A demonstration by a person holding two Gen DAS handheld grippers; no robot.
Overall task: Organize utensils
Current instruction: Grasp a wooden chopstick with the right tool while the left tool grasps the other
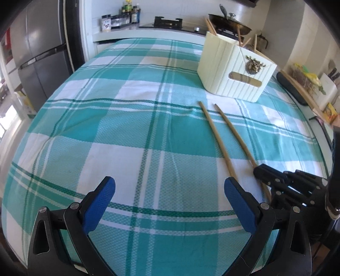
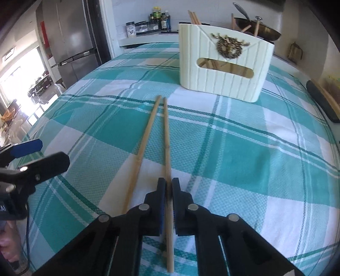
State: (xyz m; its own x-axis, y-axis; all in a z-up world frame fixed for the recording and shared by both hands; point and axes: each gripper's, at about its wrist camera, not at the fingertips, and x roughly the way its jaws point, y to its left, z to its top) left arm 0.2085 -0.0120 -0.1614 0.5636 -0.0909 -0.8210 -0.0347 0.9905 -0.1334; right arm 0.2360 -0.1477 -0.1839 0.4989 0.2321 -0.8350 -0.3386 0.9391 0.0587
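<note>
Two wooden chopsticks lie side by side on the teal-and-white checked cloth (image 2: 233,148). In the right wrist view my right gripper (image 2: 167,182) is shut on the right chopstick (image 2: 166,138) near its thick end; the left chopstick (image 2: 146,138) lies free beside it. Beyond their tips stands a cream utensil holder (image 2: 223,63) with several chopsticks inside. In the left wrist view my left gripper (image 1: 170,186) is open over bare cloth. The free chopstick (image 1: 214,135) ends by its right finger, and the right gripper (image 1: 261,172) covers the other chopstick (image 1: 235,135). The holder (image 1: 233,70) is at the far right.
A wok (image 1: 229,23) sits on the stove behind the holder. Spice jars (image 1: 119,19) line the back counter and a steel fridge (image 1: 42,53) stands at the left. A wooden board and dark pad (image 1: 297,89) lie along the table's right edge.
</note>
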